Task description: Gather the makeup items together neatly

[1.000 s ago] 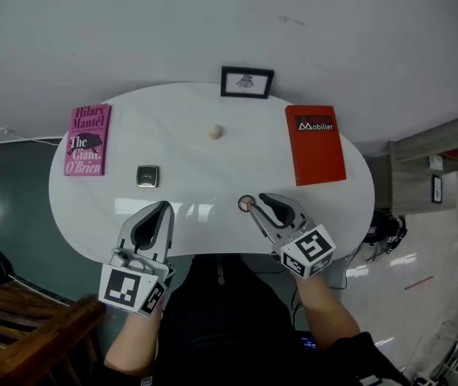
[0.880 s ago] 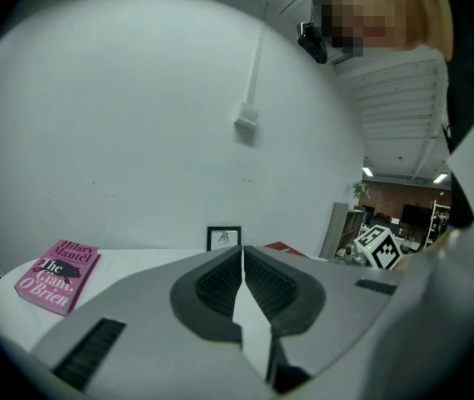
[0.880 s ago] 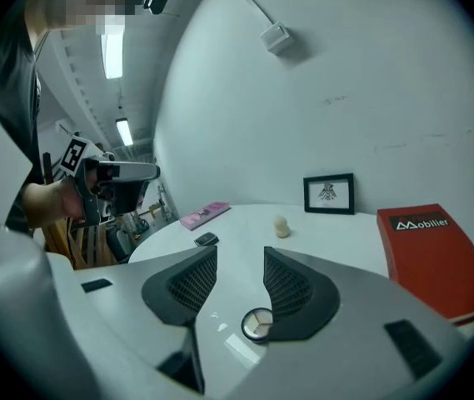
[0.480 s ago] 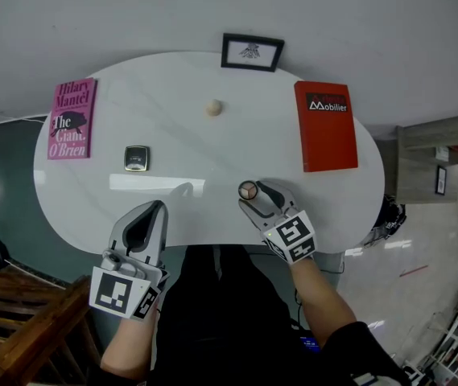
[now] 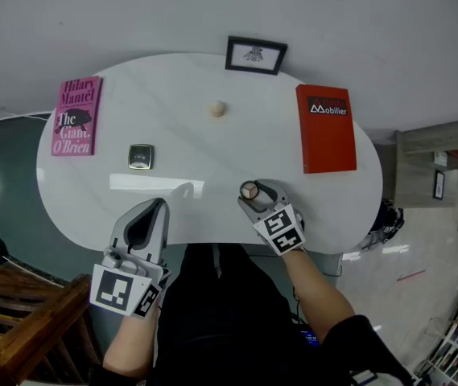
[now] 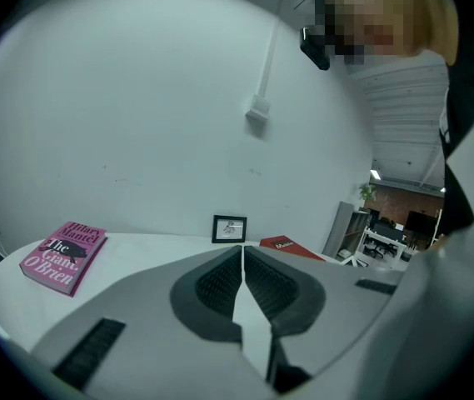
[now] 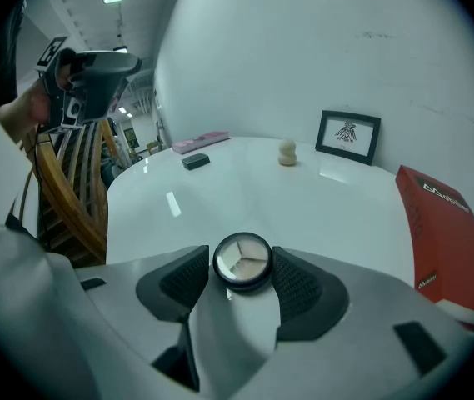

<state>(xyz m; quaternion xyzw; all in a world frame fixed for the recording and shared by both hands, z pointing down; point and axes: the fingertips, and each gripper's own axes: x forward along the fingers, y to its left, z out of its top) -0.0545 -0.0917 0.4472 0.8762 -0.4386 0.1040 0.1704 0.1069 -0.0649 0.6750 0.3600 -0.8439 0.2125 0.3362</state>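
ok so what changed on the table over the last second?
The right gripper came down over the round compact and its jaws have just been opening; the compact now sits between them, not visibly clamped. The left gripper stayed shut, roughly in place. The pink book, red book, small case, sponge and picture frame did not move.

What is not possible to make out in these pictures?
1. Square case, head view: too small to tell its contents.
2. Beige round item, head view: too small to name.
3. Red book, right gripper view: cut off by the picture's edge.
4. Both small items, left gripper view: hidden behind the shut left gripper.
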